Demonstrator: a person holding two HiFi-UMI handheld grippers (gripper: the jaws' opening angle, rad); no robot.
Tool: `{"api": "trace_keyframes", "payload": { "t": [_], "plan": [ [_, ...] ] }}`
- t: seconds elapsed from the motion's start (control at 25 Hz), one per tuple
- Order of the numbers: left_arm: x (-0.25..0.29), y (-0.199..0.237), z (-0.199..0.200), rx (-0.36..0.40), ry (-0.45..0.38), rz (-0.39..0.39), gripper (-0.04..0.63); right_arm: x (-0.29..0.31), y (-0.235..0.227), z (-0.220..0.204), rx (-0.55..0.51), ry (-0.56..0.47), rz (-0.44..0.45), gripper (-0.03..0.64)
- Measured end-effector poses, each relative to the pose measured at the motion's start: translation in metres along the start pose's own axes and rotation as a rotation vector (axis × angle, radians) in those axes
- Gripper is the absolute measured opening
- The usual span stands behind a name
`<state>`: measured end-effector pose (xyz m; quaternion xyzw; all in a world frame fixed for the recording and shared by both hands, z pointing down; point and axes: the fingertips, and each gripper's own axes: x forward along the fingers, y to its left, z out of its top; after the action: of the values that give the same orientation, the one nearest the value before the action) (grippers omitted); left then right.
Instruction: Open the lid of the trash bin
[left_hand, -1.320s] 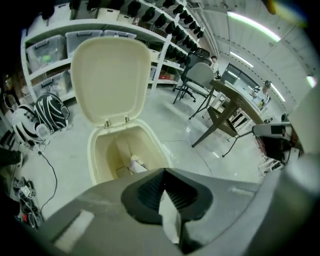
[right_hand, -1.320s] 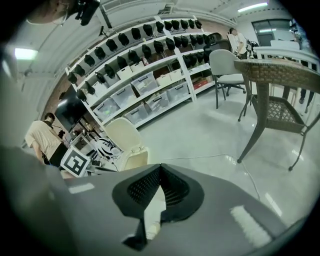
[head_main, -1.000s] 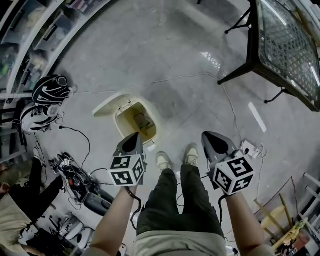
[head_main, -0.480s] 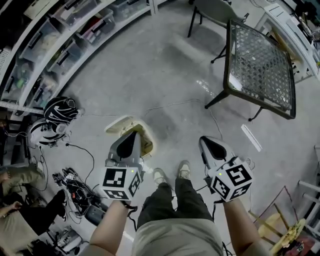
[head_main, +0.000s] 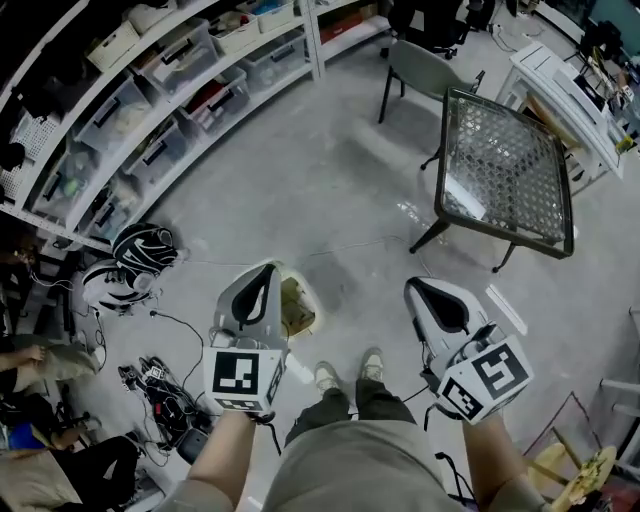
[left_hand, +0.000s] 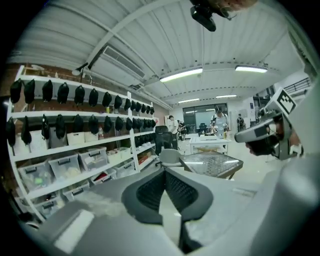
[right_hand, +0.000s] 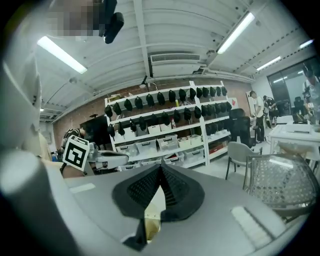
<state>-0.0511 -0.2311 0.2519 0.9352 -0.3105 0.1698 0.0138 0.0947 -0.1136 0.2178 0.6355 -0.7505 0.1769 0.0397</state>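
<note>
A bare grey concrete floor (head_main: 330, 190) spreads below, with white metal shelving full of clear plastic storage boxes (head_main: 170, 90) along the far left, a black-framed table with a mesh-patterned glass top (head_main: 505, 170) to the right, and a grey chair (head_main: 425, 70) beyond it. The small cream plastic trash bin (head_main: 298, 305) stands on the floor just ahead of the person's pale shoes (head_main: 372, 365), and the left gripper (head_main: 268, 270) held above it covers most of it. Only the bin's right rim and a yellowish inside show, so its mouth looks uncovered on that side. The lid itself cannot be made out, so I cannot tell how far it is raised. The right gripper (head_main: 413, 285) hangs well apart from the bin, to its right. In both gripper views the dark ribbed pads meet at their tips with nothing between them, so both grippers are closed and empty, and both point out across the room, not down at the bin. The bin is probably thin moulded plastic: light, smooth, a little flexible and easy to slide or tip. A hinged lid would be best pinched at its free front lip, opposite the hinge, and swung up gently while the body stays steady.
</note>
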Motion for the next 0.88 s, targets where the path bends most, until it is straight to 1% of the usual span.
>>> {"api": "trace_keyframes", "payload": {
  "t": [0.2, 0.32, 0.44, 0.56, 0.8, 0.88],
  "plan": [
    [-0.025, -0.013, 0.045, 0.048, -0.081, -0.014, 0.002, -0.025, 0.017, 0.043, -0.095, -0.084, 0.011, 0.003],
    [-0.038, -0.020, 0.066, 0.065, -0.111, -0.017, 0.002, -0.039, 0.032, 0.058, -0.116, -0.099, 0.042, 0.003],
    [-0.047, -0.030, 0.082, 0.060, -0.139, -0.029, 0.002, -0.053, 0.040, 0.067, -0.126, -0.116, 0.058, 0.003],
    [-0.057, -0.035, 0.090, 0.059, -0.151, -0.034, 0.002, -0.060, 0.045, 0.072, -0.142, -0.129, 0.058, 0.003],
    [-0.072, -0.039, 0.090, 0.067, -0.150, -0.036, 0.002, -0.068, 0.052, 0.074, -0.148, -0.130, 0.068, 0.003],
    [-0.076, -0.040, 0.092, 0.069, -0.153, -0.038, 0.002, -0.069, 0.056, 0.078, -0.181, -0.133, 0.061, 0.003]
  ]
}}
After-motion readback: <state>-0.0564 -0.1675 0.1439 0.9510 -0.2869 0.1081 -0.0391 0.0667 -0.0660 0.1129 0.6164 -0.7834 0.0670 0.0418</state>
